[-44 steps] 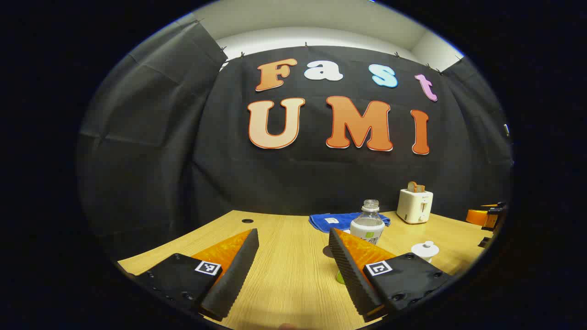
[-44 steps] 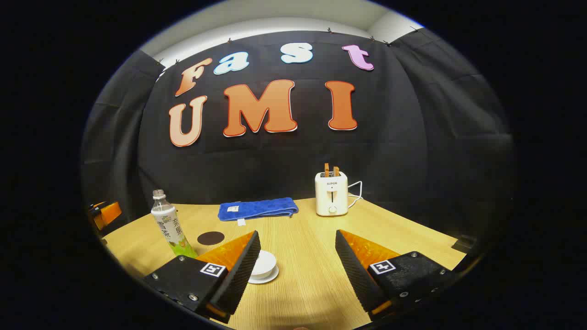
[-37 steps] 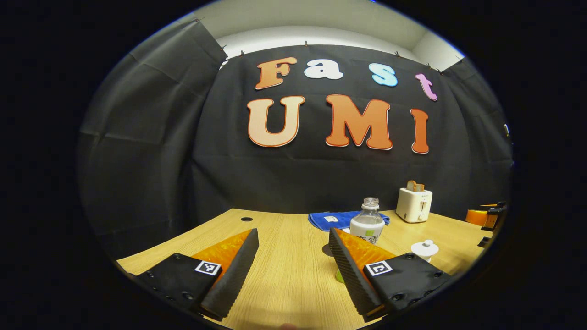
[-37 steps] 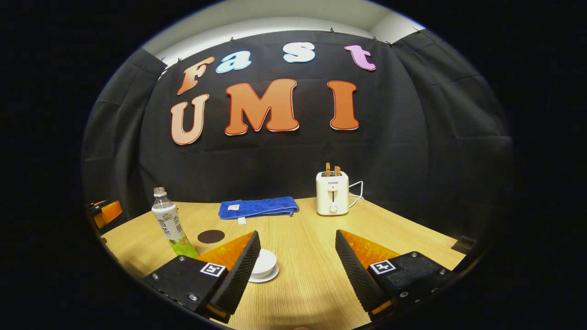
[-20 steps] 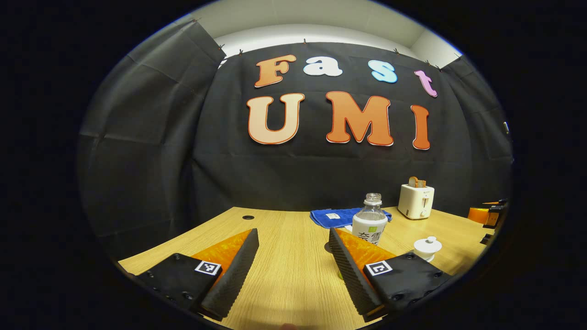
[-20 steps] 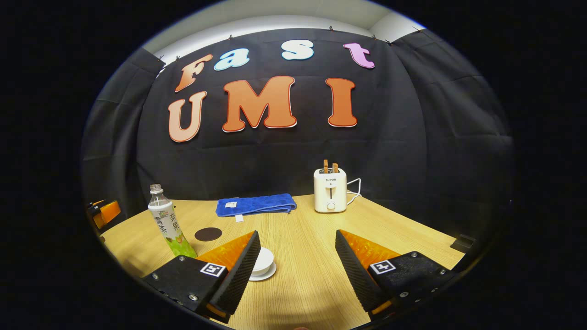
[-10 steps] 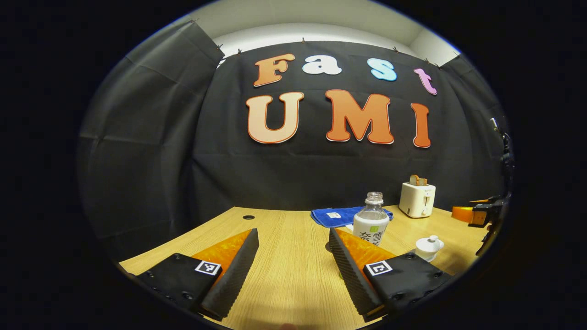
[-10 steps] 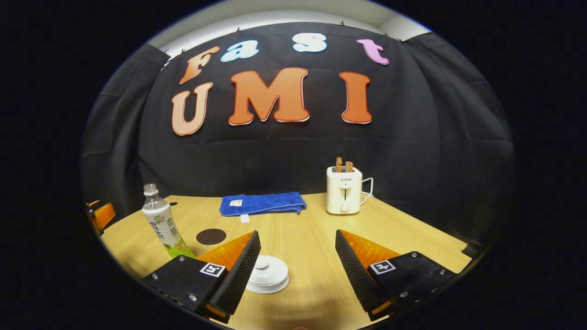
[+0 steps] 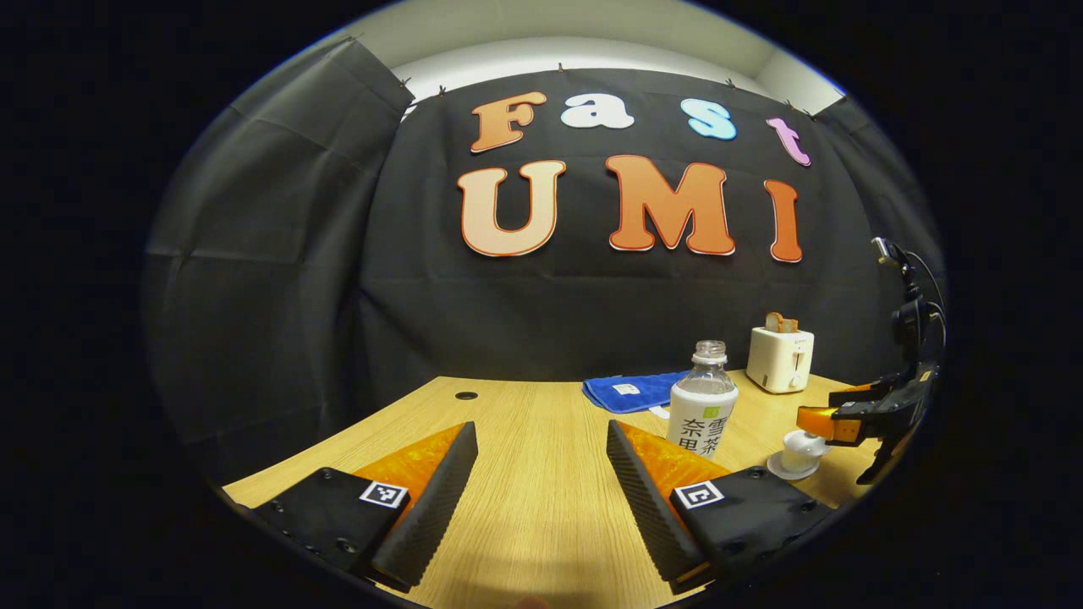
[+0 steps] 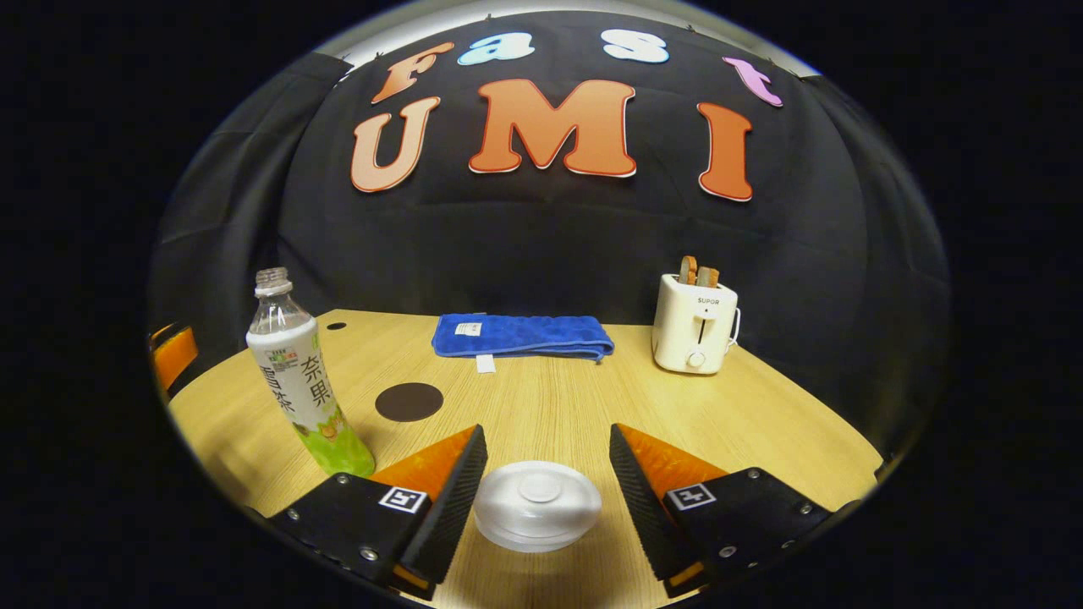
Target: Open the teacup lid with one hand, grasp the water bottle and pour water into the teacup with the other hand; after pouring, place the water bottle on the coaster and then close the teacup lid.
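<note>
The white lidded teacup (image 10: 537,505) sits on its saucer on the wooden table (image 10: 541,397), low between the fingers of my right gripper (image 10: 547,431). That gripper is open, and its fingers stand apart from the lid on either side. The clear water bottle (image 10: 296,372), uncapped and with a white-and-green label, stands upright to the cup's left. A dark round coaster (image 10: 409,401) lies behind them. In the left gripper view, my left gripper (image 9: 540,427) is open over bare table, with the bottle (image 9: 702,410) just right of its right finger. Farther right, the right gripper (image 9: 854,414) hovers over the teacup (image 9: 799,452).
A folded blue towel (image 10: 522,335) lies at the back of the table. A white toaster (image 10: 695,323) holding two slices stands at the back right. A small round hole (image 9: 466,395) marks the far left of the tabletop. The booth's black cloth closes the back and sides.
My right gripper has moved forward and down, so the teacup lid now lies between its fingers. The left gripper has crept a little closer to the bottle.
</note>
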Action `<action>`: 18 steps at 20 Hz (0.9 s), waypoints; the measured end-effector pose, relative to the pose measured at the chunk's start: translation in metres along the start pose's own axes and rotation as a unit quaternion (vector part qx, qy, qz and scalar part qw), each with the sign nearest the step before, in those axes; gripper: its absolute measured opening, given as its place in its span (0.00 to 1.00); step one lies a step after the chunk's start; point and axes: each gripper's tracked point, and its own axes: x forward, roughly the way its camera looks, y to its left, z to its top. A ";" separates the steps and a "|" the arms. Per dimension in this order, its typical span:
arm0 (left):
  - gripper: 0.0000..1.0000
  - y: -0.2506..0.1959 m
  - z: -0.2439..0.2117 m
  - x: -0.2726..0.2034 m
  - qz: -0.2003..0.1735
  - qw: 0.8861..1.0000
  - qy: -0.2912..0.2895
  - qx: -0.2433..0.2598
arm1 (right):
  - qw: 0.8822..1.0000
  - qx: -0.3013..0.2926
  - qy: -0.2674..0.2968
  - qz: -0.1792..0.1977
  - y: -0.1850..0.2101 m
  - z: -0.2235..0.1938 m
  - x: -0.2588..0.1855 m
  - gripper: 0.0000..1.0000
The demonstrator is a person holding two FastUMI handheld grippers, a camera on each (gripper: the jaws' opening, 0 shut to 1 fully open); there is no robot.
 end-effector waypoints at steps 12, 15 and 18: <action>0.99 0.002 -0.011 0.000 0.001 1.000 0.010 -0.002 | 0.999 -0.005 0.044 0.012 0.006 -0.025 0.003 0.53; 0.99 0.002 -0.013 0.002 0.001 1.000 0.013 0.000 | 0.999 -0.005 0.042 0.014 0.007 -0.025 0.003 0.50; 0.99 0.001 -0.015 0.002 0.000 1.000 0.014 -0.001 | 0.999 0.002 0.044 0.009 0.002 -0.024 0.003 0.29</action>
